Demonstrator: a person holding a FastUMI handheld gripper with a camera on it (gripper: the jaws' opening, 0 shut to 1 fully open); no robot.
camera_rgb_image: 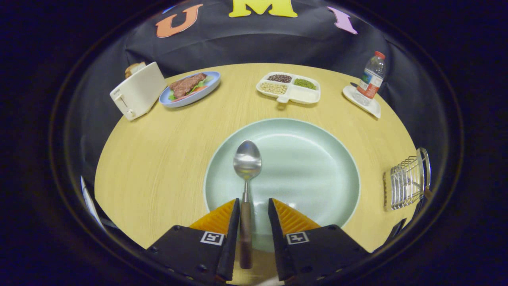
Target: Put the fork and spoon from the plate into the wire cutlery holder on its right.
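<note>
Lying between the parted fingers of the gripper (254, 206) is the wooden handle of the spoon (247, 174), close to the left finger, neither pad pressing yet. Its bowl is resting on the pale green plate (317, 159). Judged light, stiff, slippery at the metal; the handle is offering the better hold. Wire cutlery holder (405, 182) is standing right of the plate.
</note>
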